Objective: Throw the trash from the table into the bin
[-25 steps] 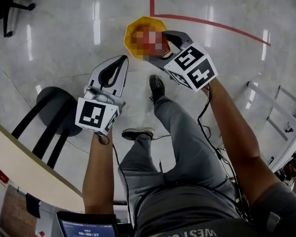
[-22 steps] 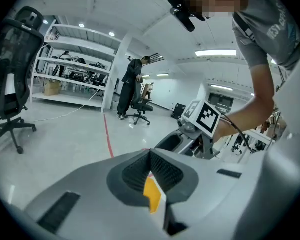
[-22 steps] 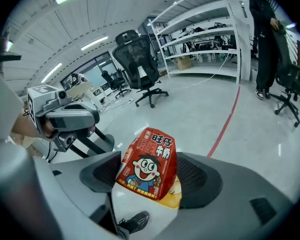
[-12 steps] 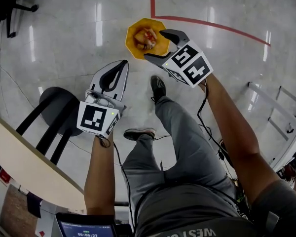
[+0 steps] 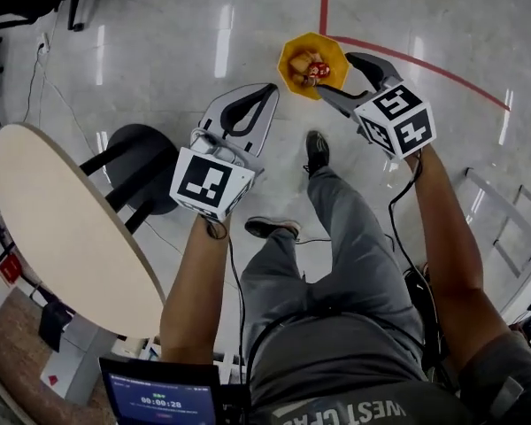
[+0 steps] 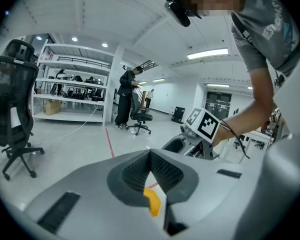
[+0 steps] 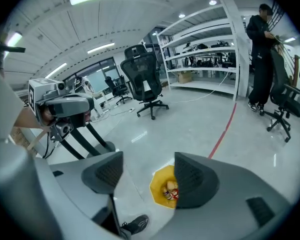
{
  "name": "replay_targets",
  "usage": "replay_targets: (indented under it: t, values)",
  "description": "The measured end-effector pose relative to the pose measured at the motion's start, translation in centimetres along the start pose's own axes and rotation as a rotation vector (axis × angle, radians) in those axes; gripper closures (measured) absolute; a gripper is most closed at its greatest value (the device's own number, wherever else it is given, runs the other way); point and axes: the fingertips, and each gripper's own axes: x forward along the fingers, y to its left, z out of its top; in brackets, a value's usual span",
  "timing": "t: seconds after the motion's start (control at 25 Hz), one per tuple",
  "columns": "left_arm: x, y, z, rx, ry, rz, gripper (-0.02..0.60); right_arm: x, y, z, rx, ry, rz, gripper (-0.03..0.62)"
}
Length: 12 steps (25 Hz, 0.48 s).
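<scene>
The yellow bin stands on the floor with crumpled trash in it. In the right gripper view the bin shows far below, between the spread jaws. My right gripper hangs above the bin's right side, open and empty, and its jaws hold nothing. My left gripper is left of the bin, higher up, shut with nothing in it. In the left gripper view its tips meet, and a sliver of the yellow bin shows through the gap.
A round beige table is at the left, with a black stool beside it. A red line crosses the floor behind the bin. My legs and shoes are below the grippers. Office chairs, shelves and a standing person are farther off.
Both grippers have risen away from the bin, which now looks smaller and farther below. The view has swung so the round table shows at the left. Neither gripper's jaws changed.
</scene>
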Motion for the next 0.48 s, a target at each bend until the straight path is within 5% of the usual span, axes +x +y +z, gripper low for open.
replay_targets:
  t: [0.16,0.2,0.48]
  values:
    - [-3.6,-0.7,2.8,0.044,-0.023,0.012,0.538,-2.8,2.4,2.9,0.042,-0.044,-0.015,0.550]
    - [-4.7,-0.9,3.6,0.052,-0.030,0.018,0.538,-3.6,3.2,3.9,0.061,-0.062,-0.011,0.583]
    - [-12.1,-2.2,10.2,0.137,-0.126,0.055,0.538,-8.8,9.1,11.1,0.033,-0.165,-0.025,0.583]
